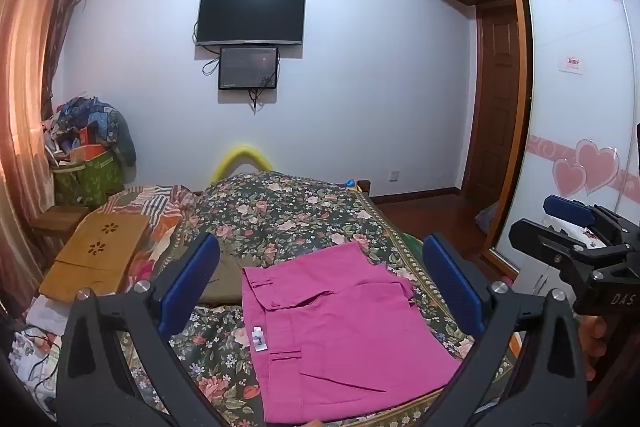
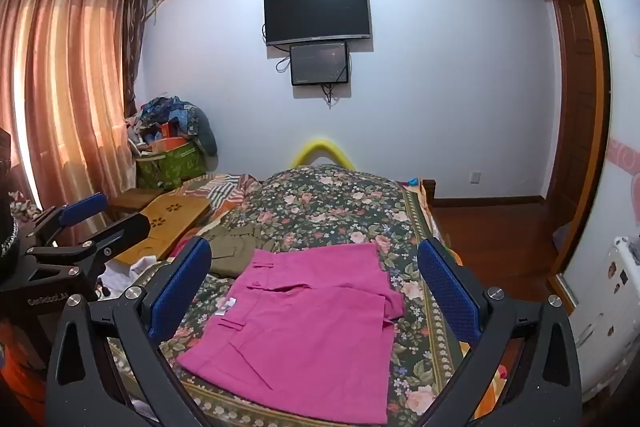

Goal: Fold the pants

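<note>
The pink pants [image 1: 344,331] lie folded into a compact rectangle on the floral bedspread [image 1: 288,211], waistband to the left with a white tag. They also show in the right wrist view [image 2: 312,331]. My left gripper [image 1: 320,287] is open and empty, held above the pants. My right gripper [image 2: 316,287] is open and empty too, above the pants. The right gripper shows at the right edge of the left wrist view [image 1: 580,231]; the left gripper shows at the left of the right wrist view [image 2: 76,231].
An olive garment [image 2: 232,247] lies just behind the pink pants. A wooden lap tray [image 1: 96,255] sits on the bed's left. A pile of clothes and a green bag [image 2: 172,151] stand in the corner. Wardrobe [image 1: 580,67] at right; the bed's right edge [image 2: 432,227] drops to the wooden floor.
</note>
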Motion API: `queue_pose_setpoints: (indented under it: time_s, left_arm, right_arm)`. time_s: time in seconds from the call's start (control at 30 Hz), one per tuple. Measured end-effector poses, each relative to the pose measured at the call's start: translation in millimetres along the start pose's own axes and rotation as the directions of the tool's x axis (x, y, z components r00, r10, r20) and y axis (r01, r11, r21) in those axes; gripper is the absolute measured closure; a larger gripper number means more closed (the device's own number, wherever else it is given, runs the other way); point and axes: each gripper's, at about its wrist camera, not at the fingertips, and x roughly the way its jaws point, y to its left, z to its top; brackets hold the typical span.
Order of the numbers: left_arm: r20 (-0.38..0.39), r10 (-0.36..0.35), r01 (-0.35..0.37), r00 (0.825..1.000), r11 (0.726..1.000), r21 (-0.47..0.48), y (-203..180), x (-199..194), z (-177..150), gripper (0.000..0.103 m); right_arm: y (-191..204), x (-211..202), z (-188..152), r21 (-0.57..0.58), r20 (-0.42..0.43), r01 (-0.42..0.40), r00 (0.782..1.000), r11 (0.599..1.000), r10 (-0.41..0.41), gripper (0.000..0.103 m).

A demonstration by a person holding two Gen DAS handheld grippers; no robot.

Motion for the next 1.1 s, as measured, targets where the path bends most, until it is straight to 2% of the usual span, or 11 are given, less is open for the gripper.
queue_pose_setpoints:
  time_s: [0.23, 0.3, 0.63, 0.7, 1.1]
  left_arm:
    - [-0.019, -0.014, 0.014, 1.000, 1.000, -0.025, 2.2, -5.9, -3.4, 0.000]
    - [-0.025, -0.022, 0.021, 0.999, 1.000, -0.010, -0.8, -5.7, 10.7, 0.000]
    - [-0.023, -0.023, 0.023, 0.999, 1.000, -0.003, -0.3, -9.7, 14.8, 0.000]
    - [-0.024, -0.022, 0.022, 0.999, 1.000, -0.003, -0.2, 0.9, 3.0, 0.000]
    - [-0.027, -0.023, 0.023, 0.999, 1.000, -0.002, -1.3, 2.2, 2.1, 0.000]
  right_arm:
    - [0.2, 0.1, 0.0, -0.001, 0.000, 0.000, 1.000, 1.000, 0.000, 0.000]
    - [0.3, 0.0, -0.1, -0.001, 0.001, 0.001, 1.000, 1.000, -0.001, 0.000]
    - [0.1, 1.4, -2.0, 0.000, -0.002, 0.000, 1.000, 1.000, 0.000, 0.000]
    - [0.0, 1.5, -2.1, 0.001, -0.003, -0.001, 1.000, 1.000, 0.001, 0.000]
    - [0.7, 0.6, -5.0, 0.001, -0.003, -0.001, 1.000, 1.000, 0.001, 0.000]
